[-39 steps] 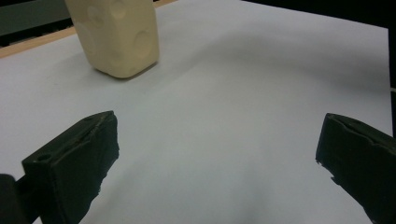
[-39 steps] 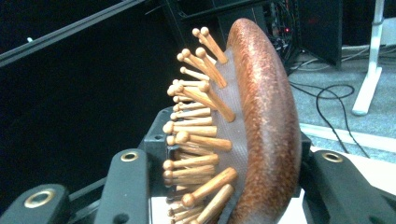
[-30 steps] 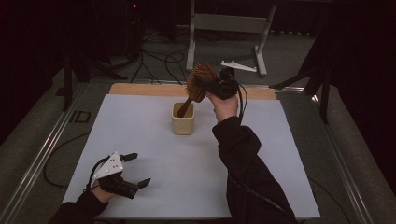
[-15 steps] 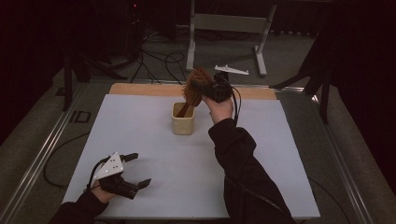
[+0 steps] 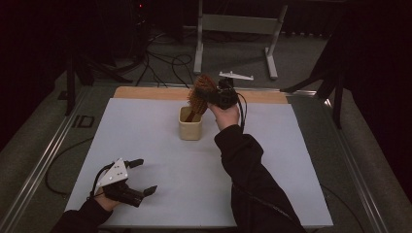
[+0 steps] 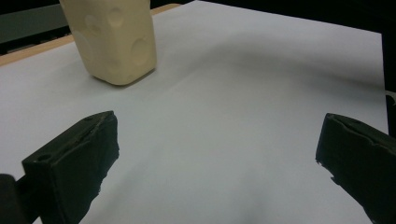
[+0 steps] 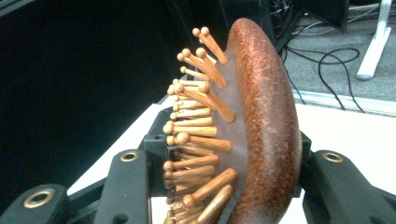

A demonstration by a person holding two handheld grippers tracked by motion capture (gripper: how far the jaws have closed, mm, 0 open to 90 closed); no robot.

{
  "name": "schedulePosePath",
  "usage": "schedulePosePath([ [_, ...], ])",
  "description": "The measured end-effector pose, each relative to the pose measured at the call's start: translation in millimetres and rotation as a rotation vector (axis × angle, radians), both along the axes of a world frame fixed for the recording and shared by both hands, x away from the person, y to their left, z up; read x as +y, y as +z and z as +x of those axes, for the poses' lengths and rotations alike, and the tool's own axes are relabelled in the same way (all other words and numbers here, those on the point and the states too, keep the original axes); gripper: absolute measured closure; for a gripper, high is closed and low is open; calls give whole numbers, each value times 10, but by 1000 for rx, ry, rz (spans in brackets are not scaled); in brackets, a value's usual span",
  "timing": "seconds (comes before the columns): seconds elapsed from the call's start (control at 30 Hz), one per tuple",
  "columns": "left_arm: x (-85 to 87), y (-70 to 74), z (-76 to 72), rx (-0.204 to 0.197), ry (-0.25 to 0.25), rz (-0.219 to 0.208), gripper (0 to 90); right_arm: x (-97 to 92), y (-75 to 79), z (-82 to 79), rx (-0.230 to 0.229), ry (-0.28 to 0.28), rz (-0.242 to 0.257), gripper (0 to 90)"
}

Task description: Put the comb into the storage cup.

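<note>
A wooden hairbrush (image 5: 199,91) with peg bristles has its head clamped in my right gripper (image 5: 208,95), shut on it above the far middle of the table. The brush slants down to the left, and its handle dips into a cream cup (image 5: 190,126) just below. In the right gripper view, the brush head (image 7: 264,121) stands on edge between the jaws of the right gripper (image 7: 224,186), bristles facing left. My left gripper (image 5: 145,176) rests near the front left corner, open with nothing in it. From the left gripper view, that gripper (image 6: 217,158) looks across bare sheet at the cup (image 6: 114,42).
A white sheet (image 5: 160,145) covers the table, with a wooden strip (image 5: 145,92) along its far edge. Beyond the table stand a metal frame (image 5: 238,24) and loose cables (image 5: 160,60) on the floor. Metal rails run along both table sides.
My right hand has come down and slightly left with the brush, bringing its handle lower into the cup. The left gripper has stayed where it was.
</note>
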State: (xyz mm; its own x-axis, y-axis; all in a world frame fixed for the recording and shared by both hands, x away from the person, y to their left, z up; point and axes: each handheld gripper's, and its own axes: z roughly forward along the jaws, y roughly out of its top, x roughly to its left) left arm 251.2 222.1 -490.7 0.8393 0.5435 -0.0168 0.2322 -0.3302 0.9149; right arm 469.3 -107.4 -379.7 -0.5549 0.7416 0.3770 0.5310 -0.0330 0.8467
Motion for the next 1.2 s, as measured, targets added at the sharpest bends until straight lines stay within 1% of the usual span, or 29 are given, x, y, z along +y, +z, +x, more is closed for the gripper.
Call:
schedulePosePath([
  [0.27,1,-4,3,-2,5,0,0,7,-83,26,24,6,5,514],
  [0.57,5,-10,6,4,1,3,0,29,-149,43,35,12,-2,512],
  [0.83,-1,-16,6,4,2,6,0,-4,-174,59,43,19,12,506],
  [0.93,-1,-18,5,6,3,3,0,-22,-178,72,50,33,14,501],
  [1.07,-10,-20,3,7,0,4,0,-46,-188,82,62,36,17,490],
  [1.2,-6,-19,3,6,0,5,0,-40,-188,87,61,38,13,481],
])
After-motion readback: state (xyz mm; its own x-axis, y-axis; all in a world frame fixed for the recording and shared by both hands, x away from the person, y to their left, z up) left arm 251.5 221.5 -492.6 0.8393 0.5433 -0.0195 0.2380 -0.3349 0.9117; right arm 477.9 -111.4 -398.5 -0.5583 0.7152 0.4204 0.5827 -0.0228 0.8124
